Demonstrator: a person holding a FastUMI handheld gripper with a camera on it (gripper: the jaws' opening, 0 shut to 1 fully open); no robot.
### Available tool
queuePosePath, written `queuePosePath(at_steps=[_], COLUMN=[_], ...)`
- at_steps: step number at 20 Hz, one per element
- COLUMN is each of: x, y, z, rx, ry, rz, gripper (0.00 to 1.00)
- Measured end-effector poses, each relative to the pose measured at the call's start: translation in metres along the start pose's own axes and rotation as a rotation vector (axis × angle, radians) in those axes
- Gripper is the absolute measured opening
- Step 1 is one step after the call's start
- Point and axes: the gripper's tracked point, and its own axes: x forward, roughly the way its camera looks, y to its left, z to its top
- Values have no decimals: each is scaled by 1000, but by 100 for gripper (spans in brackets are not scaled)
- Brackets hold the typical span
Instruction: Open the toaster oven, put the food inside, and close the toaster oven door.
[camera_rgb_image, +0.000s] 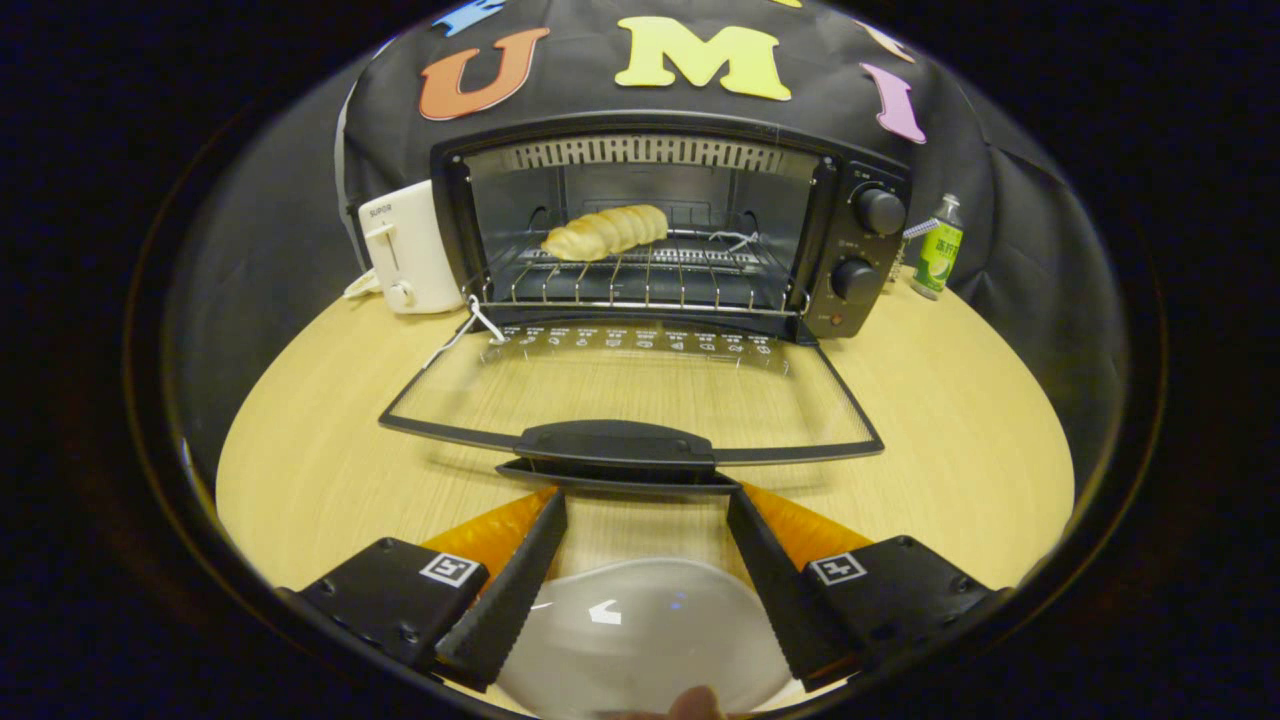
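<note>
A black toaster oven (660, 225) with two round knobs on its right panel is standing on a pale wooden round table (300, 440), in front of the booth's black cloth wall. Its glass door (630, 395) with a black frame is lying folded down flat toward the viewer, and the door's black handle (615, 443) is sitting at the near edge. Inside the oven, a golden, ridged bread roll (606, 231) is resting on the wire rack (640, 275), toward the left. The food appears to be already in place, so the closing step seems to be in hand.

The gripper (645, 500) is hovering just in front of the door handle, its two fingers spread wide, holding nothing and touching nothing. A white oval plate (640, 630) is lying empty below the fingers.

The next move likely calls for getting the fingers under the handle and swinging the door upward.

Left of the oven a white pop-up toaster (405, 250) is standing; right of it, a small green bottle (937, 250).
</note>
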Motion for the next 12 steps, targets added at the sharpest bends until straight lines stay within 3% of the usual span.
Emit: queuePosePath(at_steps=[12], x=[-40], y=[0], z=[57], rx=[45], ry=[-211], rz=[41], gripper=[100])
